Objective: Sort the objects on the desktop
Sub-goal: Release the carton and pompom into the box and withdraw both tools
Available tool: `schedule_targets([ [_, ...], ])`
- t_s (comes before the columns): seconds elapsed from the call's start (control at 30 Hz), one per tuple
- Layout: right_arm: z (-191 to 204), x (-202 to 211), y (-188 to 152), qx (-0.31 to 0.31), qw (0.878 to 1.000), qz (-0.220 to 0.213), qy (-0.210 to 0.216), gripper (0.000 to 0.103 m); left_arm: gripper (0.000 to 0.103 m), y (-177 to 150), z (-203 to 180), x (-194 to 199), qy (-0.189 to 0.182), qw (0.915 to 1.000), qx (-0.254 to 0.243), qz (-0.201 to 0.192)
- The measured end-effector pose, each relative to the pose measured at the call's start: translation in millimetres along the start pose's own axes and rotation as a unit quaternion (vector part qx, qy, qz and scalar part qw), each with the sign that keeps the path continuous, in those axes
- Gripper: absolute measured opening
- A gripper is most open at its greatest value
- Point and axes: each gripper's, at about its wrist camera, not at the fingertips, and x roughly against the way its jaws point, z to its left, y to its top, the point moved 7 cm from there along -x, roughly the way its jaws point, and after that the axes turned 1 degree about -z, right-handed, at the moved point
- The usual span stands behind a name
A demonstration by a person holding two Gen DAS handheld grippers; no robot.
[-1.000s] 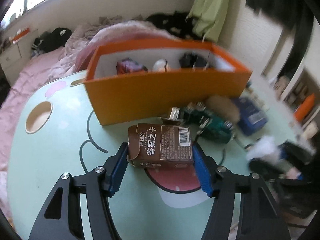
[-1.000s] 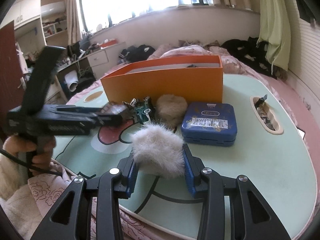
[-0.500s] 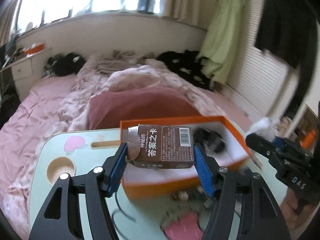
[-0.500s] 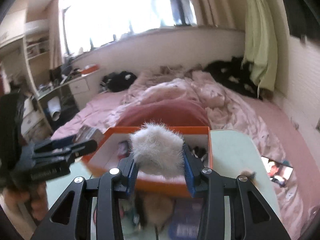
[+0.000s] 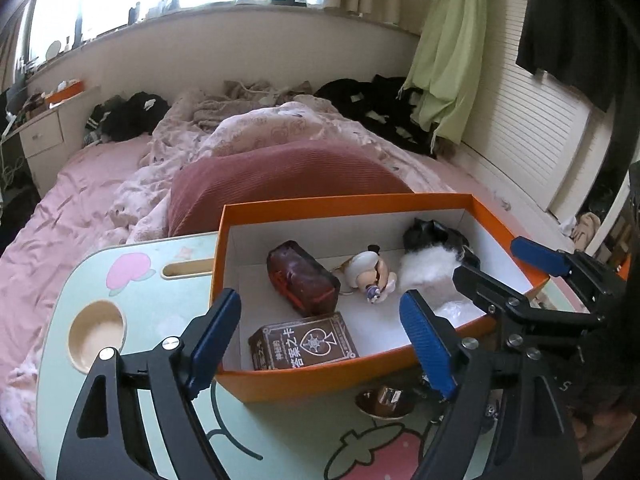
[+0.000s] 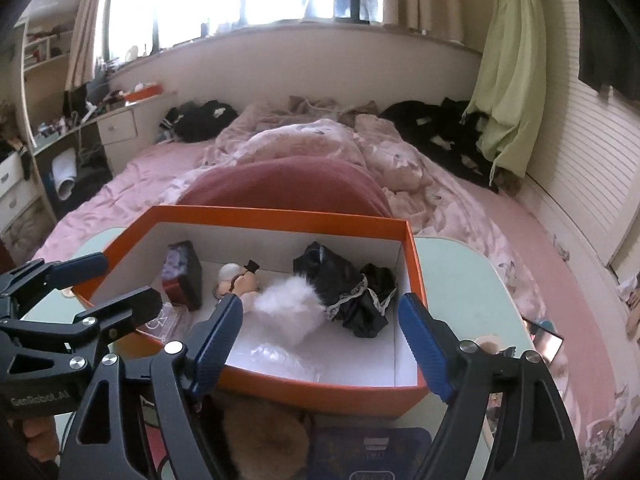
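An orange box (image 5: 320, 378) (image 6: 280, 212) with a white inside stands on the pale green table. My left gripper (image 5: 320, 332) is open and empty above its front left part. The brown card box (image 5: 304, 346) lies inside, below the left gripper. My right gripper (image 6: 320, 336) is open and empty above the box's right half. The white furry ball (image 6: 290, 312) (image 5: 430, 270) lies inside, next to a black cloth (image 6: 348, 292), a small doll figure (image 5: 372, 276) (image 6: 236, 282) and a dark red box (image 5: 302, 278) (image 6: 184, 274).
On the table (image 5: 120, 420) in front of the box lie a brown furry ball (image 6: 264, 436), a blue tin (image 6: 372, 454) and small dark items (image 5: 384, 400). A round cup recess (image 5: 96, 336) is at the table's left. A bed with pink covers (image 6: 320, 152) lies behind.
Both grippers rose from the table to over the orange box and opened. The brown card box and the white furry ball left the jaws and now lie inside the box.
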Motion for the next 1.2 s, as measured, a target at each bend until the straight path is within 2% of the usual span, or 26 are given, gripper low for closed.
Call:
schedule_targets([
  [0.17,-1.4,15.2,9.2,-0.029,0.999,-0.008,0.026,0.08,0.081,-0.2,-1.2,20.6,-0.028,0.9991,0.024,-0.022],
  [0.27,5.8,38.9,8.8,-0.022,0.999,-0.024,0.031,0.082,0.081,-3.3,-3.6,41.8,-0.018,0.9994,0.011,-0.028],
  [0.33,10.6,54.1,-0.9,0.004,1.0,-0.022,0.011,0.089,0.081,-12.2,-3.6,52.4,-0.011,0.9998,0.003,-0.018],
  [0.43,17.9,66.3,-21.1,0.029,0.999,-0.009,0.013,0.089,0.081,-37.1,-2.2,64.0,-0.019,0.9998,0.005,0.005],
  [0.6,20.5,70.8,-69.2,0.031,0.998,0.044,0.027,0.089,0.081,-74.3,-3.2,61.2,-0.017,0.9989,0.005,0.044],
  [0.77,14.9,57.9,-100.0,0.014,0.996,0.087,0.025,0.089,0.081,-99.6,-11.4,41.4,-0.003,0.9957,-0.012,0.092],
  [0.83,13.1,57.6,-103.3,0.021,0.997,0.08,0.007,0.099,0.082,-103.1,-9.2,35.6,0.01,0.9946,-0.012,0.103],
  [0.87,11.6,58.1,-103.9,0.013,0.997,0.08,0.013,0.101,0.082,-104.6,-8.5,35.2,0.017,0.9944,-0.014,0.104],
  [0.93,8.9,57.4,-104.1,0.012,0.997,0.081,0.008,0.103,0.085,-105.6,-9.5,34.8,0.022,0.9945,-0.016,0.101],
  [1.0,8.0,56.6,-103.4,0.012,0.997,0.08,0.008,0.103,0.103,-107.4,-11.4,32.7,0.02,0.9942,-0.02,0.104],
  [1.2,6.3,55.9,-102.8,0.012,0.997,0.079,0.01,0.103,0.103,-109.5,-13.7,32.1,0.016,0.9945,-0.023,0.101],
])
